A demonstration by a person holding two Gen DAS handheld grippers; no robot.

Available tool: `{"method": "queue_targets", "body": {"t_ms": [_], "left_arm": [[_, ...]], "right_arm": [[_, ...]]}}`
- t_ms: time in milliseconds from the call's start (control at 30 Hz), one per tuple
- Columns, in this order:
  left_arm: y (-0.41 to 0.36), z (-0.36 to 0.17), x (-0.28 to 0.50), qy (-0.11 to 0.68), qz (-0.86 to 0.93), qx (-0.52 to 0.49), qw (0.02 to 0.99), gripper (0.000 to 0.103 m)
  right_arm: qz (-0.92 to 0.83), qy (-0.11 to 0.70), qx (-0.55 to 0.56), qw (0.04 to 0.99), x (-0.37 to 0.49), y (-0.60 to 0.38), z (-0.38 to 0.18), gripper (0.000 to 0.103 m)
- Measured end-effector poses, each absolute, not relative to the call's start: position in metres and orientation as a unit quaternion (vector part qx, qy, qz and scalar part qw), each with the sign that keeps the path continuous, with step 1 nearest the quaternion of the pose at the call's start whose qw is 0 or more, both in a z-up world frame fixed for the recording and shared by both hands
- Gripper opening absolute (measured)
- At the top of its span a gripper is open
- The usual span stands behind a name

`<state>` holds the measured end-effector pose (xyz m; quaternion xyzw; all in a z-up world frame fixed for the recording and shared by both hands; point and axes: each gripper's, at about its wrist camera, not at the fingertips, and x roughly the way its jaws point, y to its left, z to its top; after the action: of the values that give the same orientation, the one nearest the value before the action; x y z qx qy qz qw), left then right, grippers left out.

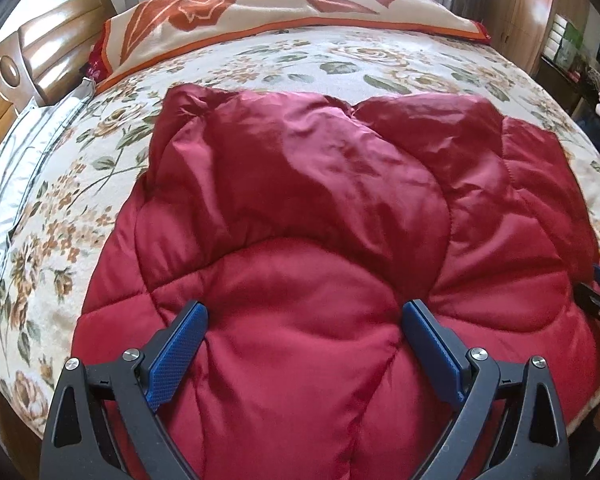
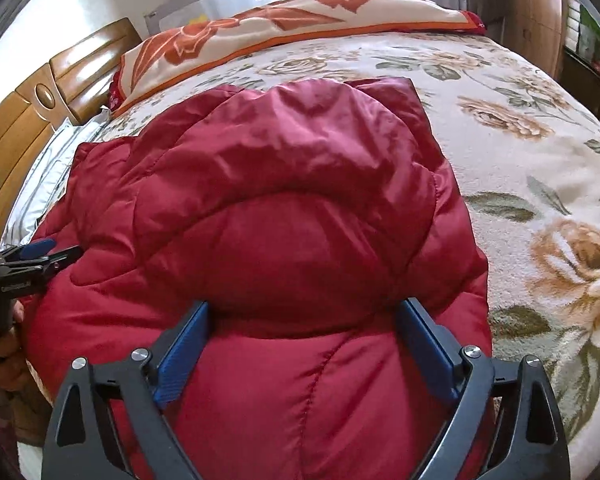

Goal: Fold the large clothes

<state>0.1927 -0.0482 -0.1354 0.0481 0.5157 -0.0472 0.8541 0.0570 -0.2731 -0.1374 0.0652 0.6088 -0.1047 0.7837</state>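
At six o'clock our left gripper [image 1: 304,344] and right gripper [image 2: 302,340] both stand spread wide, clasping nothing, over the red padded jacket [image 1: 320,220]. It lies bunched, perhaps partly folded, on the floral bedspread [image 1: 80,184]. Toward twelve o'clock we see an orange-flowered blanket [image 1: 284,8]; at ten, the wooden headboard [image 1: 52,44].

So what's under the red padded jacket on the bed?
The red padded jacket lies on a floral bedspread, which shows all around it. Whatever sits directly beneath the jacket is covered by it, so nothing more can be told.
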Motion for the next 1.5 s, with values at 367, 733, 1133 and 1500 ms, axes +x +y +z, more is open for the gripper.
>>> {"method": "queue_targets", "body": {"t_ms": [367, 733, 1133, 1500], "left_arm": [[-0.027, -0.111, 0.144, 0.497, -0.067, 0.022, 0.865, 0.095], [-0.017, -0.125, 0.117, 0.496, -0.079, 0.011, 0.865, 0.096], [-0.024, -0.125, 0.11, 0.483, -0.069, 0.017, 0.873, 0.096], [-0.03, -0.135, 0.105, 0.478, -0.042, 0.026, 0.877, 0.098]], "right_arm": [[-0.113, 0.597, 0.08, 0.79, 0.043, -0.268, -0.108, 0.09], [-0.056, 0.587, 0.057, 0.806, 0.026, -0.215, -0.085, 0.087], [-0.09, 0.602, 0.047, 0.792, 0.009, -0.23, -0.119, 0.088], [-0.094, 0.584, 0.039, 0.805, -0.001, -0.224, -0.12, 0.088]]}}
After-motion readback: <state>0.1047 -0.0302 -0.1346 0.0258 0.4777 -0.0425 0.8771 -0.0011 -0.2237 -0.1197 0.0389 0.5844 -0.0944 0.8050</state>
